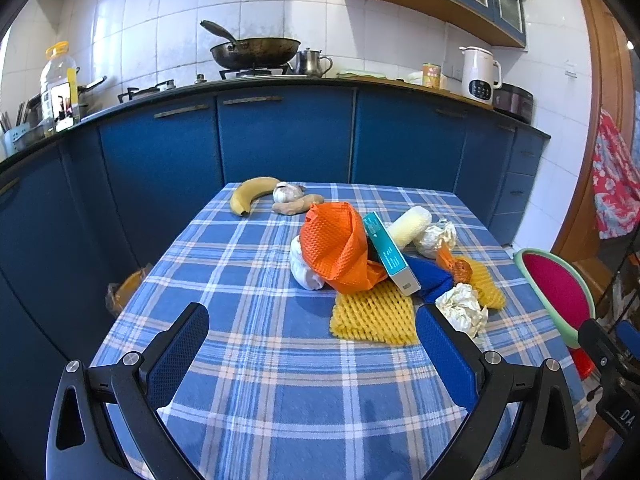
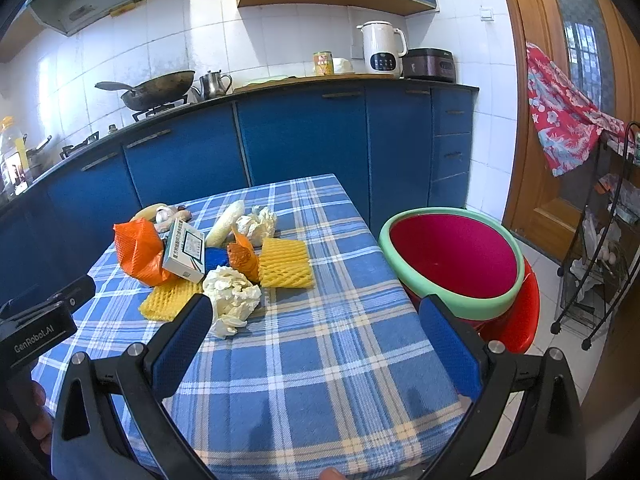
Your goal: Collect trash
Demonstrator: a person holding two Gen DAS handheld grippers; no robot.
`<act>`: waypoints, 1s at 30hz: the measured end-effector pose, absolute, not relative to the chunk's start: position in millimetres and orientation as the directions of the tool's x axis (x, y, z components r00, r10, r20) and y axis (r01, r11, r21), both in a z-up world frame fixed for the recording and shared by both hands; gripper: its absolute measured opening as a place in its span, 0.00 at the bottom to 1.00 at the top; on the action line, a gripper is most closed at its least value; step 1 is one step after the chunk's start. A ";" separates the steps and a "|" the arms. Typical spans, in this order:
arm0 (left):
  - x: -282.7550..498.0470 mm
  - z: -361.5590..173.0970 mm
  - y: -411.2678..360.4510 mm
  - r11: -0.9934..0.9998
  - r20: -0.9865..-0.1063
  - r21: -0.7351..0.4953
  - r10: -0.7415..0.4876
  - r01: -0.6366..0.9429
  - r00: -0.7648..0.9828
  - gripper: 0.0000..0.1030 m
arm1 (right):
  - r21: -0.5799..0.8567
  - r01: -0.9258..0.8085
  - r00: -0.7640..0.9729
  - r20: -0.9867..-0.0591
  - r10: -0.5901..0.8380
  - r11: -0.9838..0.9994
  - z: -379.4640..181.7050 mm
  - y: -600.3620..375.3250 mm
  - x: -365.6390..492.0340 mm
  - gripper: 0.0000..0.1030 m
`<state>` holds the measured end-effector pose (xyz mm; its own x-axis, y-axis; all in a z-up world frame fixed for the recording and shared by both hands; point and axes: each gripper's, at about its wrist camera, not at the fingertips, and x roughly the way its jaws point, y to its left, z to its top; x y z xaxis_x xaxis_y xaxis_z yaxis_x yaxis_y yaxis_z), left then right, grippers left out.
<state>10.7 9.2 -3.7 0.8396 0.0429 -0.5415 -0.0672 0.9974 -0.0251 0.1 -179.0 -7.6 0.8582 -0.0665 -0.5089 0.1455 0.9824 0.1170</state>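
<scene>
Trash lay heaped at twelve o'clock from the left gripper (image 1: 312, 316): orange netting (image 1: 334, 246), a box (image 1: 390, 258), yellow foam netting (image 1: 374, 316) and crumpled paper (image 1: 462, 308). The basin (image 2: 452, 300), off the table's (image 2: 320, 360) edge at two o'clock from the right gripper (image 2: 316, 314), held nothing. Both grippers' fingers were spread wide over bare cloth, gripping nothing.

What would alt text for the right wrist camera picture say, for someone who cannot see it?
An open right gripper hovers over a blue plaid tablecloth, empty, facing a pile of trash: crumpled white paper, yellow foam netting, orange netting and a small box. A red basin with a green rim sits beside the table's right edge, blue kitchen cabinets behind.
</scene>
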 end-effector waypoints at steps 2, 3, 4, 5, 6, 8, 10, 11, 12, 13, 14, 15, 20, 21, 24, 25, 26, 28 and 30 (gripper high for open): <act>12.7 -4.1 9.3 0.997 -0.543 -0.025 0.044 -0.068 0.839 1.00 | 0.117 0.149 0.856 -0.513 -0.069 0.982 -8.0 -181.3 2.4 0.99; 13.5 -3.9 9.1 0.997 -0.544 -0.024 0.044 -0.068 0.838 1.00 | 0.117 0.150 0.855 -0.514 -0.070 0.982 -8.0 -182.0 3.2 0.99; 14.2 -4.1 9.2 0.997 -0.545 -0.022 0.046 -0.069 0.837 1.00 | 0.117 0.151 0.854 -0.516 -0.070 0.982 -8.2 -182.4 4.2 0.99; 14.9 -4.3 9.4 0.997 -0.546 -0.020 0.047 -0.069 0.837 1.00 | 0.116 0.151 0.853 -0.517 -0.070 0.982 -8.3 -182.7 5.6 0.99; 16.0 -4.5 9.3 0.997 -0.547 -0.020 0.048 -0.070 0.836 1.00 | 0.116 0.151 0.853 -0.517 -0.070 0.982 -8.3 -182.9 5.9 0.99; 19.3 -4.5 9.4 0.998 -0.551 -0.018 0.046 -0.067 0.833 1.00 | 0.117 0.150 0.850 -0.522 -0.068 0.982 -9.2 -183.0 8.8 0.99; 23.0 -3.5 9.1 0.998 -0.552 -0.015 0.045 -0.064 0.832 1.00 | 0.121 0.145 0.847 -0.529 -0.060 0.982 -10.6 -182.9 12.9 0.99; 25.6 -2.8 8.9 0.998 -0.553 -0.013 0.045 -0.063 0.832 1.00 | 0.120 0.143 0.845 -0.531 -0.058 0.982 -10.8 -182.9 14.9 0.99; 27.9 -2.3 8.9 0.998 -0.554 -0.012 0.044 -0.061 0.831 1.00 | 0.118 0.142 0.845 -0.531 -0.059 0.983 -11.0 -182.7 16.6 0.99; 30.9 -1.7 8.9 0.998 -0.557 -0.013 0.041 -0.058 0.830 1.00 | 0.116 0.142 0.845 -0.532 -0.060 0.983 -10.6 -183.1 18.9 0.99; 35.1 -1.2 8.9 0.999 -0.562 -0.017 0.033 -0.052 0.827 1.00 | 0.116 0.142 0.845 -0.532 -0.059 0.983 -10.1 -183.1 21.3 0.99; 38.1 -1.2 8.7 0.999 -0.564 -0.019 0.029 -0.049 0.825 1.00 | 0.117 0.140 0.844 -0.533 -0.057 0.983 -9.8 -183.6 24.3 0.99; 60.5 -1.5 7.4 0.999 -0.576 -0.012 0.026 -0.040 0.817 1.00 | 0.130 0.128 0.839 -0.543 -0.037 0.983 -7.5 -186.2 40.9 0.99; 66.0 -2.0 7.3 0.999 -0.580 -0.013 0.022 -0.036 0.814 1.00 | 0.131 0.125 0.838 -0.545 -0.034 0.983 -6.9 -186.4 43.9 0.99; 80.3 -2.8 6.3 1.000 -0.583 -0.006 0.019 -0.027 0.812 1.00 | 0.129 0.114 0.835 -0.549 -0.024 0.985 -5.9 -185.4 54.8 0.99; 84.6 -2.9 5.6 1.000 -0.584 0.001 0.020 -0.024 0.811 1.00 | 0.129 0.108 0.833 -0.553 -0.019 0.986 -6.1 -184.6 59.6 0.99; 90.5 -3.1 4.8 1.000 -0.586 0.008 0.021 -0.021 0.810 1.00 | 0.129 0.105 0.831 -0.555 -0.016 0.986 -6.9 -184.0 63.6 0.99; 99.4 -3.5 4.1 1.000 -0.588 0.012 0.020 -0.016 0.809 1.00 | 0.133 0.096 0.824 -0.566 -0.004 0.986 -8.7 -182.6 73.2 0.99; 108.7 -4.9 3.7 1.000 -0.596 0.010 0.012 -0.007 0.803 1.00 | 0.135 0.091 0.816 -0.578 0.004 0.987 -10.9 -181.4 82.1 0.99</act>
<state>108.7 3.7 -4.9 0.8027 0.0120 -0.5963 -0.0072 0.9999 0.0104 82.1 -181.4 -10.9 0.8160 0.0041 -0.5780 0.0910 0.9866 0.1355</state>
